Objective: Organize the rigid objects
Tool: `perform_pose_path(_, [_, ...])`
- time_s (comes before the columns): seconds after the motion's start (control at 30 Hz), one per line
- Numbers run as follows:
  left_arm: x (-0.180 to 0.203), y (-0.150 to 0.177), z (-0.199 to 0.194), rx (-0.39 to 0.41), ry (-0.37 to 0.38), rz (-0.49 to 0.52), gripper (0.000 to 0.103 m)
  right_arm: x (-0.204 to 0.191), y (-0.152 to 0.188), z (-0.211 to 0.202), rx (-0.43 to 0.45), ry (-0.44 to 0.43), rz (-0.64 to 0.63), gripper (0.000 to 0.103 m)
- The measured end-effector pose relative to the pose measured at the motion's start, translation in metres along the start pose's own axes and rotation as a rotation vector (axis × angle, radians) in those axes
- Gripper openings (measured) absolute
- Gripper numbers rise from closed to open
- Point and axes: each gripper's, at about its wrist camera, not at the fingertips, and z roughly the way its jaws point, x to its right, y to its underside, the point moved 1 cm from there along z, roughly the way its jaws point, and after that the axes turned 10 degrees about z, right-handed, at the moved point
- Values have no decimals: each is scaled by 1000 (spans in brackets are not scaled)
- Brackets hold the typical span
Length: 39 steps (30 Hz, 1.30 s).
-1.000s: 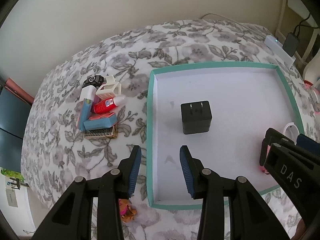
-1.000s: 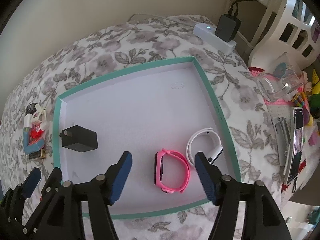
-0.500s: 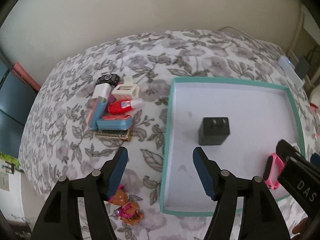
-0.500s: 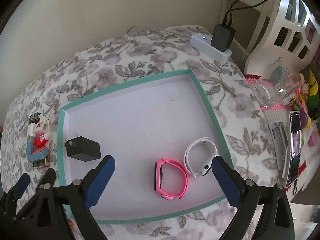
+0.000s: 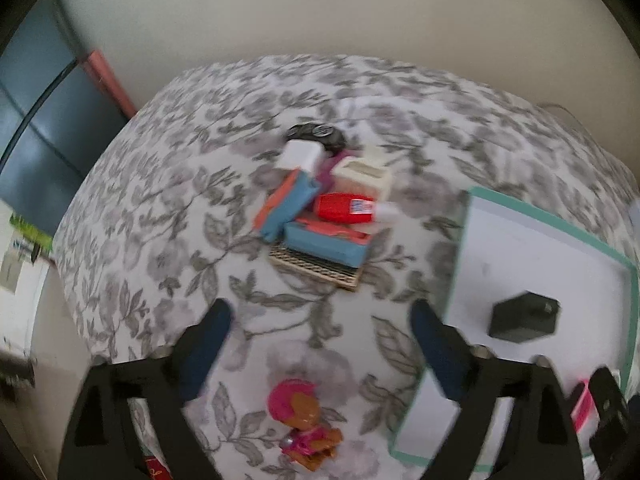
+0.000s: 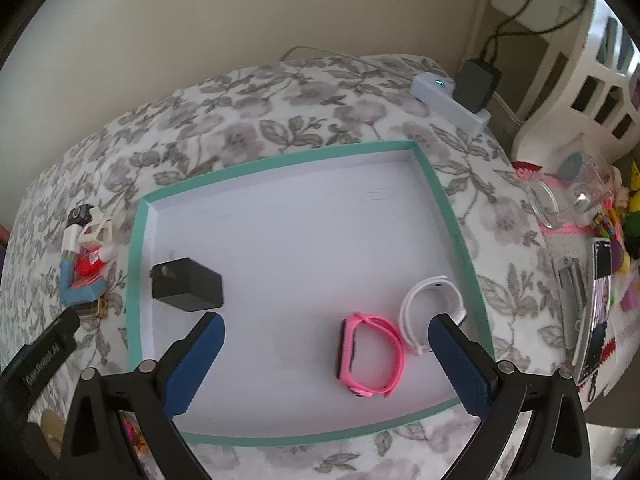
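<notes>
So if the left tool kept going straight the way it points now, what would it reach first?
Probably the floral bedcover just short of the pile; the beige perforated block at the pile's near edge comes next. The left tool is open; depth is uncertain.

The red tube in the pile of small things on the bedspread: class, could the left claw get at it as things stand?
Probably yes. The left claw is open and empty, facing the pile. The red tube lies on top, uncovered, though a blue case and a cream clip crowd its sides.
</notes>
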Motion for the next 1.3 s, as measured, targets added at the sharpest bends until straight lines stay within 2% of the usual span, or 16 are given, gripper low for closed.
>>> perform_pose_path(0.3, [-52,-6,20,-51,-44,-122,97,-31,6,-4,12,-49,-73,103])
perform_pose_path(0.53, [-86,-13,37,-138,-10,-233,97,-58,9,-9,44,-77,-124,103])
perform_pose_path(0.7, [-99,-24,33,-141,30,-286,97,-80,11,-12,64,-123,-158,103])
perform_pose_path(0.8, [-102,-29,26,-105,40,-261,97,-89,11,-13,67,-125,-179,103])
perform_pose_path(0.87, [-103,-27,24,-89,17,-221,97,-94,12,-14,74,-127,-191,103])
perform_pose_path(1.03, [-107,-18,29,-103,31,-227,97,-101,17,-17,74,-127,-216,103])
perform_pose_path(1.13, [-100,-8,30,-110,42,-177,97,-96,20,-15,47,-104,-207,103])
perform_pose_path(1.3, [-85,13,35,-156,75,-121,97,-79,27,-15,1,-113,-168,103])
